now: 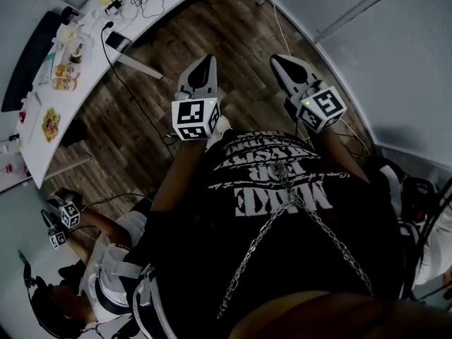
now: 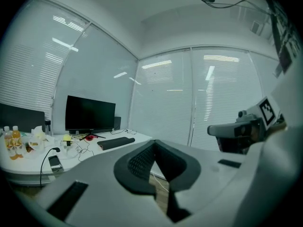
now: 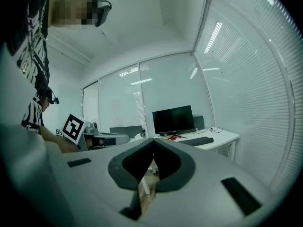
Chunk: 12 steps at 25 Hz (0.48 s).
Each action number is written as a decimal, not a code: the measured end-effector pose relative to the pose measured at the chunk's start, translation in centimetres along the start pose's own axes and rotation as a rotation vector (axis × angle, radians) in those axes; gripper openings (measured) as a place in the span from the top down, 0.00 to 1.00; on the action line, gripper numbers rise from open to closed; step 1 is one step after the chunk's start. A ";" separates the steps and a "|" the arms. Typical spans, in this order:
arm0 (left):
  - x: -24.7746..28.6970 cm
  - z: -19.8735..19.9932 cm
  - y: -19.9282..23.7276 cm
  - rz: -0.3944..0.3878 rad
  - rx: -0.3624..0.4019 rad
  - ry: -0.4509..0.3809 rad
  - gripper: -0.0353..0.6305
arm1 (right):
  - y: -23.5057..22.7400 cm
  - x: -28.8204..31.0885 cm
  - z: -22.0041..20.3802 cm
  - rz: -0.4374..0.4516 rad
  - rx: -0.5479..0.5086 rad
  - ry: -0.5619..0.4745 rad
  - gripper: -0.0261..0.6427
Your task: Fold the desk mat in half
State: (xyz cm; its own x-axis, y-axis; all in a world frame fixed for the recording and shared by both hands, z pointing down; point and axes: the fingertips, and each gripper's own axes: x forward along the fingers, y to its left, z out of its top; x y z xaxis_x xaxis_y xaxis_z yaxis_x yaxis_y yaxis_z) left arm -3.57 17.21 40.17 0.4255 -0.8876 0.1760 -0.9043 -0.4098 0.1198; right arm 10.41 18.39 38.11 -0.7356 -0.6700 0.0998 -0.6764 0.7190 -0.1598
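Observation:
I hold both grippers level in front of my chest, over a wooden floor. My left gripper (image 1: 205,61) is shut with nothing between its jaws; its tips meet (image 2: 154,143) in the left gripper view. My right gripper (image 1: 277,58) is shut and empty too, tips together (image 3: 152,141). Each gripper shows in the other's view: the right one (image 2: 235,129) and the left one (image 3: 102,139). A long dark pad (image 2: 116,143) lies on the white desk (image 2: 33,163) ahead, also in the right gripper view (image 3: 195,141); I cannot tell whether it is the desk mat.
The curved white desk (image 1: 42,129) at the left carries a monitor (image 2: 90,113), bottles (image 2: 12,141), a phone (image 2: 55,162) and cables. Another person (image 1: 99,274) with small grippers (image 1: 62,224) crouches at the lower left. Glass walls with blinds (image 3: 246,89) surround the room.

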 end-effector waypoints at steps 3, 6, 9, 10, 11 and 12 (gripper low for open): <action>1.4 0.5 1.1 -0.013 0.003 -0.005 0.94 | -0.5 1.5 0.5 -0.009 -0.006 0.004 0.96; 2.7 1.5 2.0 -0.048 0.005 -0.012 0.94 | -1.1 2.4 1.5 -0.041 -0.012 0.000 0.96; 3.8 1.9 2.9 -0.083 0.007 -0.012 0.94 | -1.6 3.3 1.7 -0.080 0.005 -0.004 0.96; 4.1 1.9 3.3 -0.092 0.008 -0.012 0.94 | -1.7 3.7 1.7 -0.089 0.008 -0.004 0.96; 4.4 2.0 3.7 -0.100 0.009 -0.012 0.94 | -1.7 4.0 1.6 -0.097 0.011 -0.004 0.96; 4.5 2.0 4.0 -0.107 0.011 -0.012 0.94 | -1.6 4.3 1.5 -0.103 0.014 -0.003 0.96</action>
State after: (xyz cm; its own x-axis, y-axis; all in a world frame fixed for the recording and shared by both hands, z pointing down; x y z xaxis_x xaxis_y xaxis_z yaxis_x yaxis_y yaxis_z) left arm -5.34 11.14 39.53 0.5196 -0.8410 0.1509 -0.8539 -0.5050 0.1262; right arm 8.38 14.08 37.35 -0.6619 -0.7409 0.1139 -0.7481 0.6434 -0.1624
